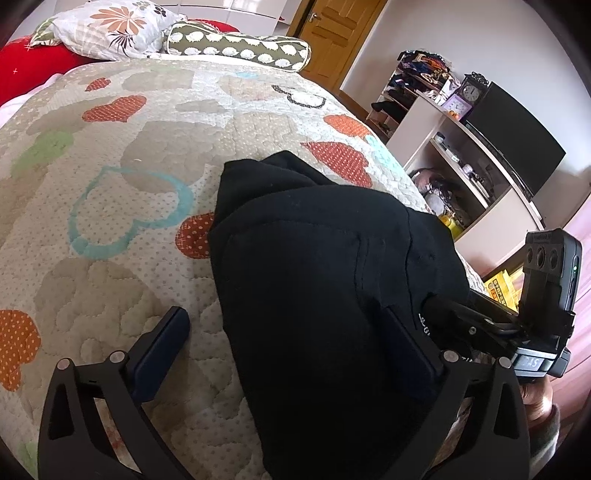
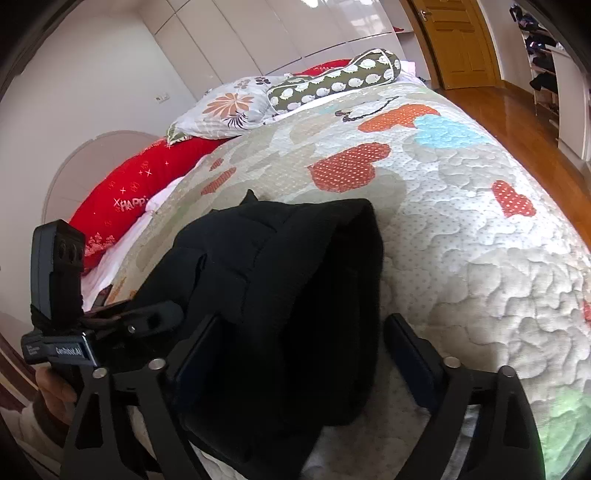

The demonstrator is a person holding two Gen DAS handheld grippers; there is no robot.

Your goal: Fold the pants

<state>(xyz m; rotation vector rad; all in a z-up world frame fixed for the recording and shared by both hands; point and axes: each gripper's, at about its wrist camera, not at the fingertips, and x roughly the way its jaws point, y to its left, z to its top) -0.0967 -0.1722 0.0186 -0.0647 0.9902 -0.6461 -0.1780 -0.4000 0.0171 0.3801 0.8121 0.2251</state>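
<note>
The black pants lie folded in a thick bundle on the quilted bed cover, near the bed's foot edge. My left gripper is open, its jaws wide apart over the near part of the bundle; the left finger rests on the quilt, the right finger is against the black cloth. My right gripper is open too, straddling the pants from the other side; its right finger lies on the quilt. Each gripper shows in the other's view, the right one and the left one.
Pillows and a bolster lie at the head of the bed, with a red pillow. A shelf unit with a TV stands beside the bed. A wooden door and wooden floor lie beyond.
</note>
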